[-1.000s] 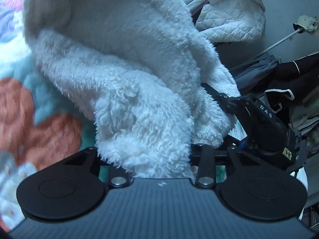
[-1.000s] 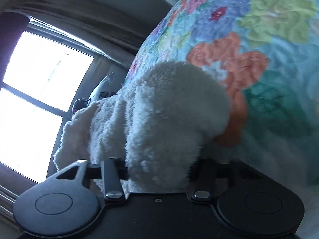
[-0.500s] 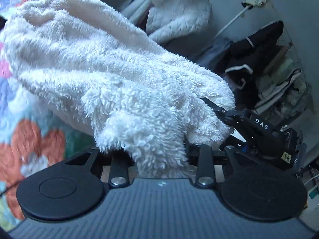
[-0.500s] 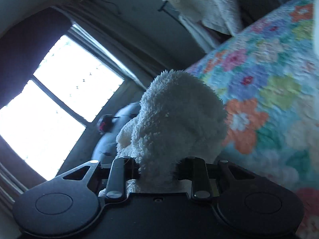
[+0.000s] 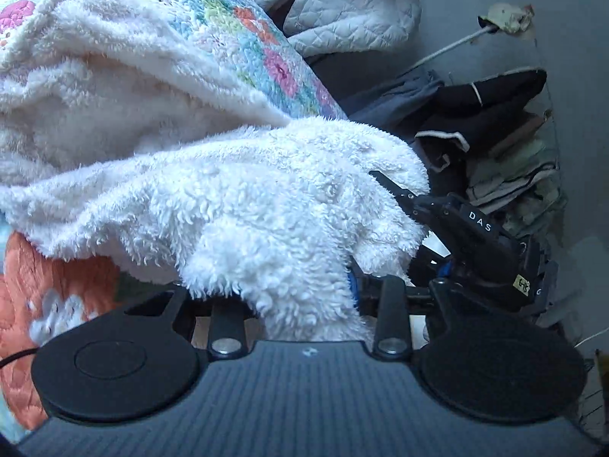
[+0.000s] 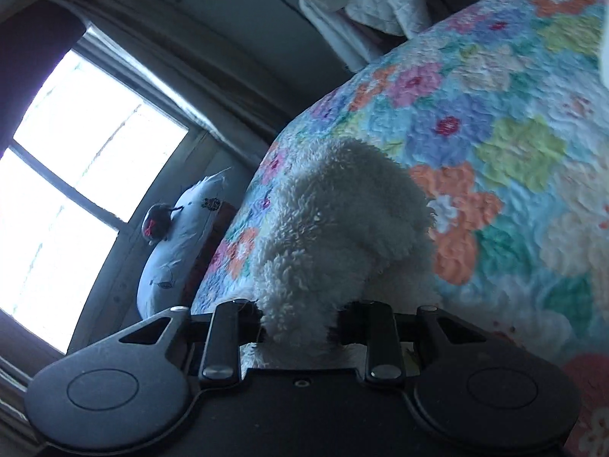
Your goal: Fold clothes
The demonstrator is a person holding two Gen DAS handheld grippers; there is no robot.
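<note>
A white fluffy fleece garment (image 5: 213, 190) lies spread over a flowered quilt (image 5: 247, 38) on a bed. My left gripper (image 5: 304, 304) is shut on a bunch of its edge; the fleece hides the fingertips. In the left wrist view the other gripper (image 5: 456, 224), black with "DAS" lettering, grips the same edge just to the right. In the right wrist view my right gripper (image 6: 300, 320) is shut on a thick wad of the fleece garment (image 6: 342, 236), held above the quilt (image 6: 514, 152). Its fingertips are buried in the pile.
A white quilted jacket (image 5: 354, 11) and dark clothes (image 5: 483, 114) are heaped beside the bed by a grey wall. In the right wrist view a bright window (image 6: 68, 175) and a pale pillow (image 6: 179, 243) lie past the bed's far edge.
Both grippers have come down with the fleece still held. The garment, hanging up a second ago, now lies flatter over the quilt. The right wrist view has swung toward the bed.
</note>
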